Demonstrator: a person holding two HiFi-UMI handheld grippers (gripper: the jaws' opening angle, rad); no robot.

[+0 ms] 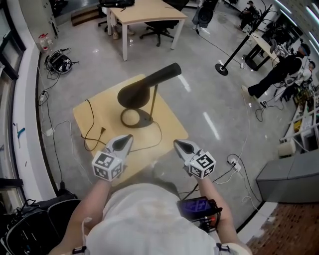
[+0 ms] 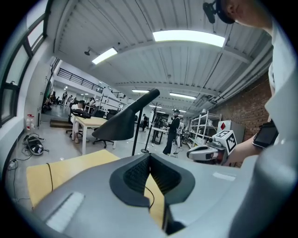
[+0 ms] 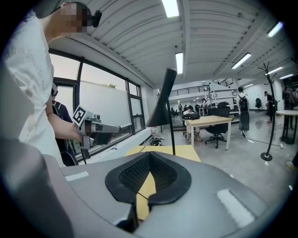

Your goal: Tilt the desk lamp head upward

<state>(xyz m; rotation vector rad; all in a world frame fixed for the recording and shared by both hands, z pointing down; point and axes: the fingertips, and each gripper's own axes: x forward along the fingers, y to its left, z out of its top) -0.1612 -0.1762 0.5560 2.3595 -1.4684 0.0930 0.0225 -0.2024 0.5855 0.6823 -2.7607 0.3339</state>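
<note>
A black desk lamp stands on a small wooden table (image 1: 94,112): round base (image 1: 135,118), thin stem (image 1: 154,102), cone head (image 1: 144,87) with its narrow end raised toward the far right. My left gripper (image 1: 122,143) hovers over the table's near edge, shut and empty, a hand's length short of the base. My right gripper (image 1: 182,146) is level with it on the right, also shut and empty. In the left gripper view the lamp head (image 2: 122,122) sits beyond the shut jaws (image 2: 150,160). In the right gripper view the head (image 3: 163,104) rises above the shut jaws (image 3: 150,160).
The lamp's black cord (image 1: 92,132) loops over the table's left half, with its plug (image 1: 102,131) lying on the top. A larger desk (image 1: 144,12) and office chair (image 1: 159,27) stand behind. A coat stand (image 1: 234,55), a person (image 1: 279,74) and a floor power strip (image 1: 234,164) are on the right.
</note>
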